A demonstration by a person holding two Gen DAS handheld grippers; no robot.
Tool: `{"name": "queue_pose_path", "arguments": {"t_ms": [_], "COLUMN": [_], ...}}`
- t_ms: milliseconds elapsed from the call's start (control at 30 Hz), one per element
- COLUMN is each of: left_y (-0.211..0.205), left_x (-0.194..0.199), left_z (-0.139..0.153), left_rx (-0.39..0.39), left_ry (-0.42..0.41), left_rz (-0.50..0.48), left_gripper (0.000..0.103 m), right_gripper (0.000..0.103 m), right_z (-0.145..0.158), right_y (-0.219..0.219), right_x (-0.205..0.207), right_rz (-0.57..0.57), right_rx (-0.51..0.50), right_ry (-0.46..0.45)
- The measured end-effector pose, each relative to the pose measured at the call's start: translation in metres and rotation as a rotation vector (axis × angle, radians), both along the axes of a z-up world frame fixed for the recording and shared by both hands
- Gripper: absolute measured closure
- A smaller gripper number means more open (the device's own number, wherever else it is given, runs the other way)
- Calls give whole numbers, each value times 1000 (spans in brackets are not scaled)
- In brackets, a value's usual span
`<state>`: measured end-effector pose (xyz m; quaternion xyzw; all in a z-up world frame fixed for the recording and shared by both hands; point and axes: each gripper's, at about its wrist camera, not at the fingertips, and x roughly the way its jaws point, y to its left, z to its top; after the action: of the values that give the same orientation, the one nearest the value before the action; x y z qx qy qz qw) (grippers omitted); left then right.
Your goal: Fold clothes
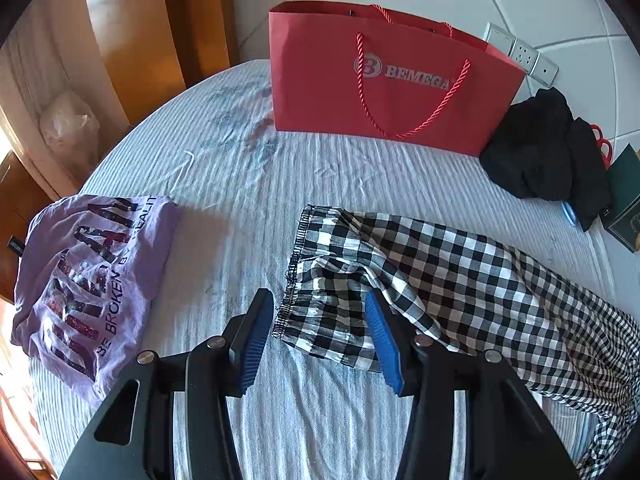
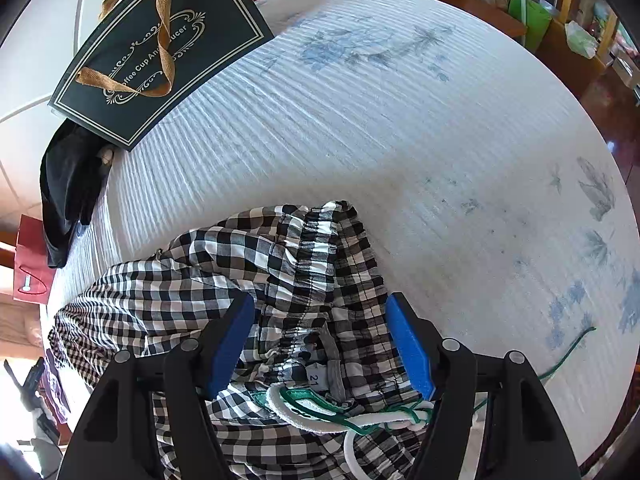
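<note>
Trousers [image 1: 420,280], checked, spread across bed [image 1: 240,168] for folding; I hold left gripper [image 1: 320,336] and right gripper [image 2: 320,344] open over gathered ends.

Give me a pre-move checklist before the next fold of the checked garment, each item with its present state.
1. Left gripper open over the elastic hem of the black-and-white checked cotton garment: ok.
2. Right gripper open, gathered waistband between the fingers, not pinched: ok.
3. Garment lying flat: not ok, bunched and creased at both ends.
4. White and green drawstring tucked away: not ok, it trails loose across the fabric.
5. Bare striped bedsheet beside the garment for folding: ok.
6. Folded lilac printed T-shirt apart from the garment: ok.
</note>
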<state>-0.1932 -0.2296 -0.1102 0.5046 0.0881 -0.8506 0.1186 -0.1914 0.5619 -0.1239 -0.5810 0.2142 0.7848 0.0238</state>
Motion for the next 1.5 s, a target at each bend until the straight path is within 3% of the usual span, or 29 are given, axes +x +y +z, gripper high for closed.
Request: {"name": "queue_pose_path", "arguments": {"t_ms": [333, 400, 467, 500, 533, 633, 767, 867, 933, 967, 1033, 1067, 1133, 1333, 1500], "left_y": [16, 22, 24, 25, 25, 26, 30, 34, 33, 31, 30, 29, 30, 44, 61], "left_x": [-20, -20, -19, -18, -18, -17, -23, -29, -27, -22, -8, 2, 22, 81, 118], "left_z": [-41, -43, -44, -44, -44, -42, -43, -46, -41, -34, -19, -12, -2, -4, -22], "left_rx": [-7, -72, -74, -84, -94, -122, -156, -171, -127, -122, -121, -108, -87, -53, -3], "left_ry": [-73, -73, -72, -73, -73, -60, -55, -85, -84, -69, -31, -17, 3, -30, -71], "left_rz": [-56, -66, -80, -77, -73, -61, -62, -71, -79, -82, -87, -92, -113, -232, -312], "left_gripper": [56, 68, 99, 99, 99, 100, 100, 99, 97, 92, 81, 70, 63, 60, 60], "right_gripper": [35, 38, 52, 85, 91, 98, 99, 91, 60, 53, 49, 49, 49, 49, 49], "right_z": [-8, -19, -21, -16, -12, 14, 64, 62, 56, 54, 59, 62, 63, 43, 31], "right_y": [6, -1, -12, -21, -30, -60, -70, -60, -54, -52, -48, -44, -33, -2, 1], "right_x": [-21, -30, -38, -43, -48, -58, -80, -109, -118, -119, -96, -80, -48, 51, 94], "right_rz": [-37, -21, 6, 40, 76, 177, 155, 130, 122, 120, 125, 129, 139, 156, 152], "right_rx": [-62, -79, -21, 50, 129, 443, 647, 572, 499, 467, 437, 420, 369, 285, 256], "right_ry": [2, -34, -40, -34, -26, 48, 225, 180, 144, 134, 166, 176, 181, 92, 65]}}
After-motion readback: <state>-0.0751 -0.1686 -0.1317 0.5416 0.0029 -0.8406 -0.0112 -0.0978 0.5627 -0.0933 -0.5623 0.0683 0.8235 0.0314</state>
